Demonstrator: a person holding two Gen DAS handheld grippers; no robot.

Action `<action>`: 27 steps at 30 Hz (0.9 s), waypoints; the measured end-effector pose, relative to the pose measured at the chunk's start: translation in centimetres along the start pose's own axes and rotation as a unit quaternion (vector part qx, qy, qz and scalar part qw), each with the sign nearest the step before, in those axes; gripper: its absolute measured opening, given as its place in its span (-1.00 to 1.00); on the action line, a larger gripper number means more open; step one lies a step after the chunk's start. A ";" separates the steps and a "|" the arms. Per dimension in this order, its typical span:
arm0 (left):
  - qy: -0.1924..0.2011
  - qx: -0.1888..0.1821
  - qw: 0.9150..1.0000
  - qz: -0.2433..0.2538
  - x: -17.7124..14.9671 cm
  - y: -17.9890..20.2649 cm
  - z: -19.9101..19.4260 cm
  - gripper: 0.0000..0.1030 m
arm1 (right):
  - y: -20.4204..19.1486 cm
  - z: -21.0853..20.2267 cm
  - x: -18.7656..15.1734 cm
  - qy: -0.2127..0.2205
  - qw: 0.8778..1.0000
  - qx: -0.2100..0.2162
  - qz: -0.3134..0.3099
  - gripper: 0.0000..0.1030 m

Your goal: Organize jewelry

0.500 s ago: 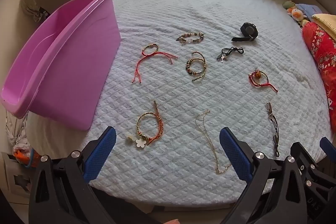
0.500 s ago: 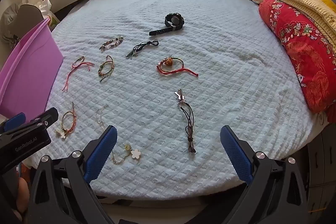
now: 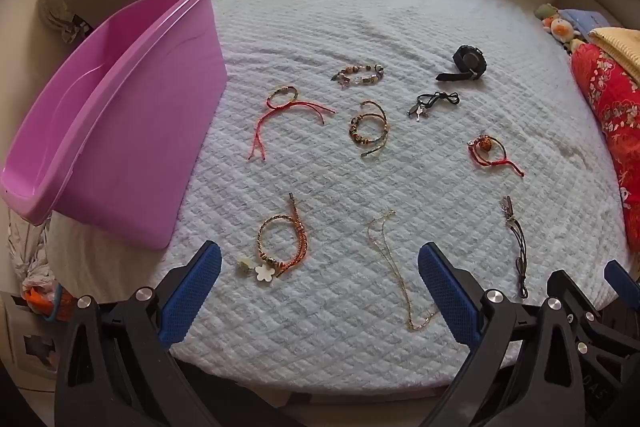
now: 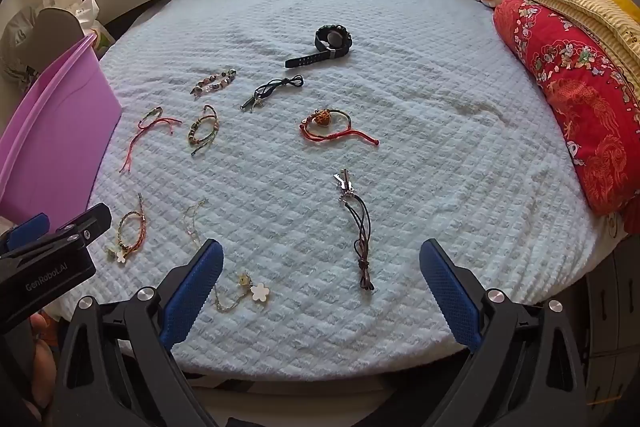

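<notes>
Both tools hang over the near edge of the quilted bed cover (image 3: 320, 27) with nothing held. The left gripper (image 3: 318, 297) has its blue pads spread wide, and so does the right gripper (image 4: 320, 293).

Just ahead of the left gripper, close to its left pad, lies a braided orange bracelet (image 3: 282, 241) with a white flower charm. Toward its right pad a thin gold chain (image 3: 394, 267) trails across the cover, its far end pointing away. That chain looks the hardest piece to take: very light, limp, and sunk into the quilting, so a pinch at a bunched part or at the clasp end should hold better than along a single strand.

In front of the right gripper, between its pads, a dark cord necklace (image 4: 356, 227) lies lengthwise, with metal pendants at its far end. The cord is soft and will dangle; the knot at its near end seems the firmest spot to grip.

Farther ahead are a red string bracelet (image 3: 286, 109), a beaded wrap bracelet (image 3: 368, 127), a red bracelet with an orange charm (image 4: 330, 125), a black cord piece (image 4: 272, 89) and a bead bracelet (image 4: 214, 81). Farthest is a black watch (image 4: 330, 43), stiffer and heavier, best taken across its strap.

Left of the left gripper a purple bin (image 3: 120, 107) stands at the bed's edge, probably where the jewelry goes.
</notes>
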State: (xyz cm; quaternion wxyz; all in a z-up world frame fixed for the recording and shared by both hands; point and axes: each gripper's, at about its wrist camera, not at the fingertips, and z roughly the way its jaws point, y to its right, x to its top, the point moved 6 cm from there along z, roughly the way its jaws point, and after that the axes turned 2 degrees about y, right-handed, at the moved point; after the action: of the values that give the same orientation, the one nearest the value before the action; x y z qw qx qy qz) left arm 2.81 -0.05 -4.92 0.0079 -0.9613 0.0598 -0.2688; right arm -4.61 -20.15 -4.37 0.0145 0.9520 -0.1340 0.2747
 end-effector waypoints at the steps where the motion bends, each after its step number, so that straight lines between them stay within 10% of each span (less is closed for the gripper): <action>1: 0.000 0.001 1.000 0.000 0.0 0.0 0.0 0.89 | 0.0 0.0 0.0 0.000 1.000 0.000 0.000 0.83; 27: 0.003 -0.007 1.000 -0.007 -0.2 -0.5 -0.1 0.88 | -0.2 0.0 -0.2 0.000 1.000 0.002 -0.001 0.83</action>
State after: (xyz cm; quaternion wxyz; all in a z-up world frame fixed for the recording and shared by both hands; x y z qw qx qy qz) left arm 2.62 0.43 -4.88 -0.0005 -0.9608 0.0551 -0.2718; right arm -4.69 -19.93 -4.47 0.0125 0.9522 -0.1327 0.2750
